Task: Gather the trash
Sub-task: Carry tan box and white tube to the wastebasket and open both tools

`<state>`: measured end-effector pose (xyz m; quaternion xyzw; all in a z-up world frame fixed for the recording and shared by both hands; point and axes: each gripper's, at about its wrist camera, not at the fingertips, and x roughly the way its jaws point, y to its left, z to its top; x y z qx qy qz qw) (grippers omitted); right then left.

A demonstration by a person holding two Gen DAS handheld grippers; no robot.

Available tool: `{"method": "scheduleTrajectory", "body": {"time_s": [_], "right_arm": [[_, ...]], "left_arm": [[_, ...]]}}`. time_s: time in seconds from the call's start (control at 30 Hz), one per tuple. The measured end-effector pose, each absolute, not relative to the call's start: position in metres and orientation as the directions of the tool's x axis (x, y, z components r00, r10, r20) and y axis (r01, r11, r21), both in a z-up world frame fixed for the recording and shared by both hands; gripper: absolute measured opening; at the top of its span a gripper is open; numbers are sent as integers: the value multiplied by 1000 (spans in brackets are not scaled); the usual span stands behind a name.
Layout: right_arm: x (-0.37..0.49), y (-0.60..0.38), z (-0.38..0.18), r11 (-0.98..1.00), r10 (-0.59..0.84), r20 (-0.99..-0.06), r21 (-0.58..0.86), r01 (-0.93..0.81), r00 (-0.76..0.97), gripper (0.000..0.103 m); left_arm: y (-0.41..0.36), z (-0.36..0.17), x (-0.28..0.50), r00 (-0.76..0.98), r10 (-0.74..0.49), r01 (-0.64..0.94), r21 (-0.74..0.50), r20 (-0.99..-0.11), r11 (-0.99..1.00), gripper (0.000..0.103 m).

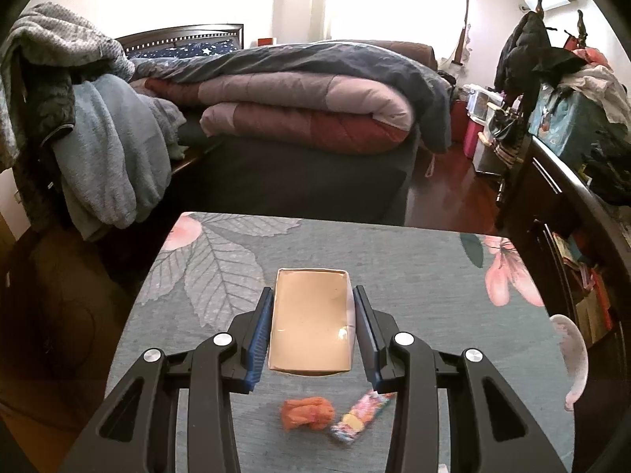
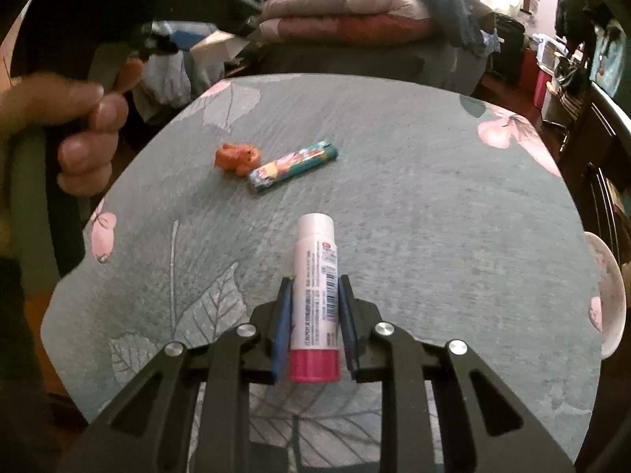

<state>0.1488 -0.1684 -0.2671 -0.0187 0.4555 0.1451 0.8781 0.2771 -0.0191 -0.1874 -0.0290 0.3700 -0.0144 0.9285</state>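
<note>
Clamped between the right gripper (image 2: 314, 307) pads is a glue stick (image 2: 314, 299), white barrel with a pink end nearest the camera, its white cap pointing away over the floral tablecloth (image 2: 434, 216). It looks light, rigid and smooth, so a squeeze across the barrel's middle suits it, though the round plastic could roll or slip. Farther out on the cloth, well apart from this claw, lie a crumpled orange wrapper (image 2: 238, 156) and, just beside it, a colourful flat packet (image 2: 294, 164); both should be featherlight and crushable. In the other view, the left gripper (image 1: 313, 325) grasps an open, empty cardboard box (image 1: 311, 327) by its long sides, held above the table as the likely trash receptacle.
</note>
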Motion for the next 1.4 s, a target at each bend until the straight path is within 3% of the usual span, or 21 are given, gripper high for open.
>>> {"method": "scheduleTrajectory", "body": {"time_s": [0.67,1.4], "right_arm": [[134,-296,-231,978,185,-734,206,-45,654,24],[110,-497,-250,891,-83,-733,249,380,675,24]], "left_arm": [[-133,-156,265,732,-217,220,-78,-646,972,40],[-343,-180,252,545,-509,585,-133,-666,800,40]]}}
